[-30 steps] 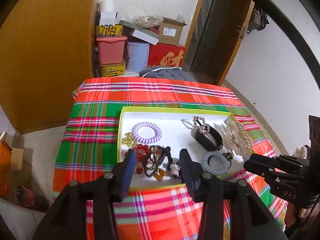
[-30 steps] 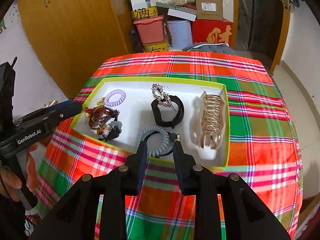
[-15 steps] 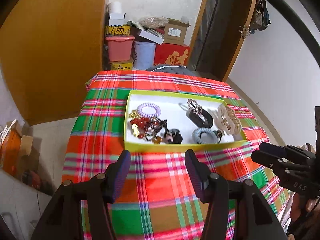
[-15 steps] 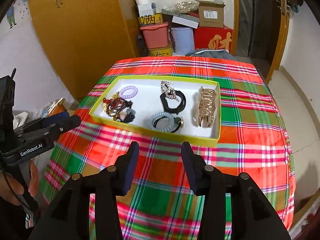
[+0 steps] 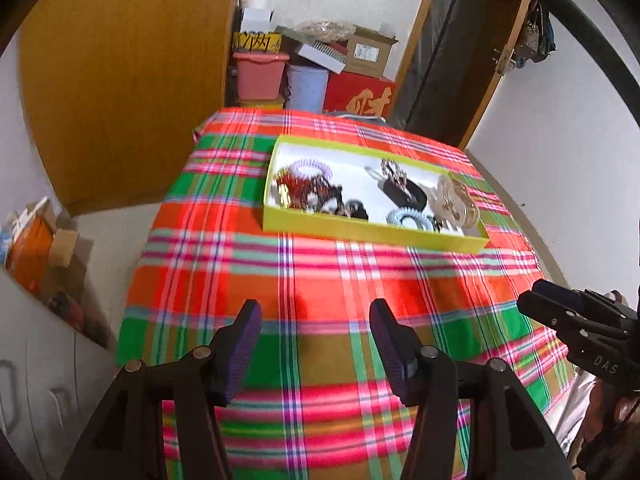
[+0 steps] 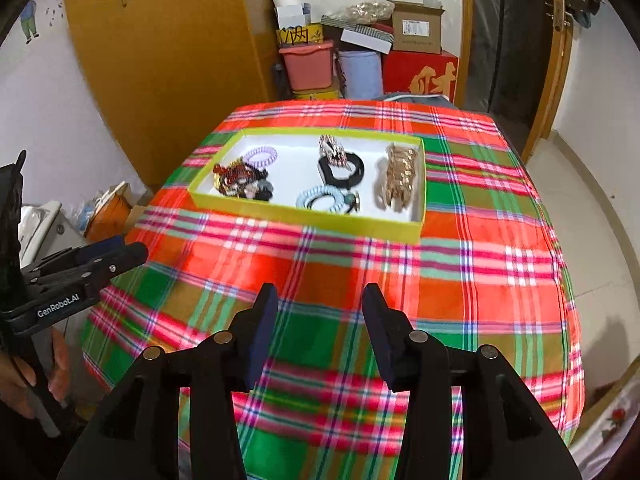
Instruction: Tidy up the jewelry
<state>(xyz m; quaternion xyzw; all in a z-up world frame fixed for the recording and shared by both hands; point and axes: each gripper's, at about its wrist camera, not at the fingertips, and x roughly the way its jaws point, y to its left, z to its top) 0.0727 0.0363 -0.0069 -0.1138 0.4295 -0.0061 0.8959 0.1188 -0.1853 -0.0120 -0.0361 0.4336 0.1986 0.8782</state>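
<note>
A yellow-green tray (image 5: 372, 232) (image 6: 304, 216) with a white floor sits on the plaid-covered table. It holds a purple coil tie (image 6: 262, 156), a heap of red and dark beads (image 6: 234, 178), a black bracelet with a sparkly clip (image 6: 340, 166), a light blue coil tie (image 6: 320, 198) and a gold claw clip (image 6: 400, 176). My left gripper (image 5: 316, 320) is open and empty, well back from the tray over the table's near part. My right gripper (image 6: 318, 306) is open and empty, also well back. Each gripper shows at the edge of the other's view.
The plaid cloth (image 6: 460, 264) covers the whole table and hangs over its edges. A wooden wardrobe (image 6: 160, 40) stands at the left. Boxes, a pink bin (image 6: 308, 64) and a blue bucket are stacked behind the table. A door (image 6: 512, 40) is at the back right.
Both grippers have drawn back and up from the tray toward the table's near side. The right gripper's jaws have opened wider. The jewelry in the tray has not moved.
</note>
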